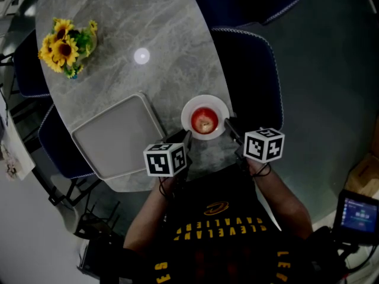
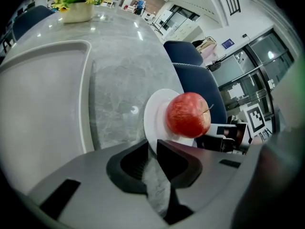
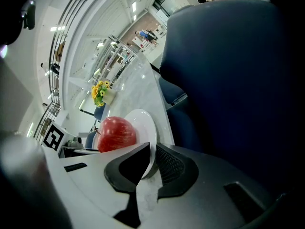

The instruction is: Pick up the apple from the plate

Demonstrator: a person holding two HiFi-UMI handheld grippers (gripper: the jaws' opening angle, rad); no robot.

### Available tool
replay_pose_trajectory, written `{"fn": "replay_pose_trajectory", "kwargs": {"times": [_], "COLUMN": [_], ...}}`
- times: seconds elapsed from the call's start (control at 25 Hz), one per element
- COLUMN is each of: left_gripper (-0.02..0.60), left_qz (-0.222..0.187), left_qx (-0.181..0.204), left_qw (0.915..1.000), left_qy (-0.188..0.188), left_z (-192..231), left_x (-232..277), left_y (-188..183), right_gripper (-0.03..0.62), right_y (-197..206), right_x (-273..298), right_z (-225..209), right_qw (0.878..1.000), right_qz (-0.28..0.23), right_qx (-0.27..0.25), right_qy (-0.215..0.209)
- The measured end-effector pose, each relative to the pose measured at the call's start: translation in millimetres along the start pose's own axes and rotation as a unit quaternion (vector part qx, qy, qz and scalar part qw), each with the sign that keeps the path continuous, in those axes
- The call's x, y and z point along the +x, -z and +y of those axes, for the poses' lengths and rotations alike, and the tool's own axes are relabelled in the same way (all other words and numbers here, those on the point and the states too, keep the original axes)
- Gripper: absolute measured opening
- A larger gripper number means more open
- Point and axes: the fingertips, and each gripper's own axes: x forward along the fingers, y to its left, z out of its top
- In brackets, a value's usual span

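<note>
A red apple [image 1: 204,120] lies on a small white plate [image 1: 186,112] near the front edge of the grey marble table [image 1: 148,28]. My left gripper [image 1: 187,136] sits just short of the plate's near-left rim. My right gripper [image 1: 229,123] is at the plate's right rim. In the left gripper view the apple [image 2: 188,114] rests on the plate [image 2: 153,116] just beyond the gripper [image 2: 152,144], whose jaws are drawn together with nothing held. In the right gripper view the apple [image 3: 116,133] and plate [image 3: 145,123] lie close ahead of the gripper [image 3: 153,149], also shut and empty.
A large grey tray [image 1: 115,135] lies left of the plate. A pot of sunflowers [image 1: 66,45] stands at the table's far left. Dark blue chairs [image 1: 251,76] ring the table, one right beside the plate. A small screen device [image 1: 358,213] is at the lower right.
</note>
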Motion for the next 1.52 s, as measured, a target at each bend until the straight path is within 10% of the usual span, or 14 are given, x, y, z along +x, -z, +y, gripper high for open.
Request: {"fn": "replay_pose_trajectory", "kwargs": {"times": [1.52], "left_gripper": [0.061], "left_qz": [0.015], "left_qx": [0.003], "left_qw": [0.9998], "left_qy": [0.009], "left_z": [-6.1], "left_x": [4.8], "left_y": [-1.6], "right_gripper": [0.052], "right_y": [-11.5], "right_x": [-2.6], "right_z": [-6.2], "right_qw": [0.999], "right_qz": [-0.026], "right_qx": [-0.033], "right_qy": [0.029]}}
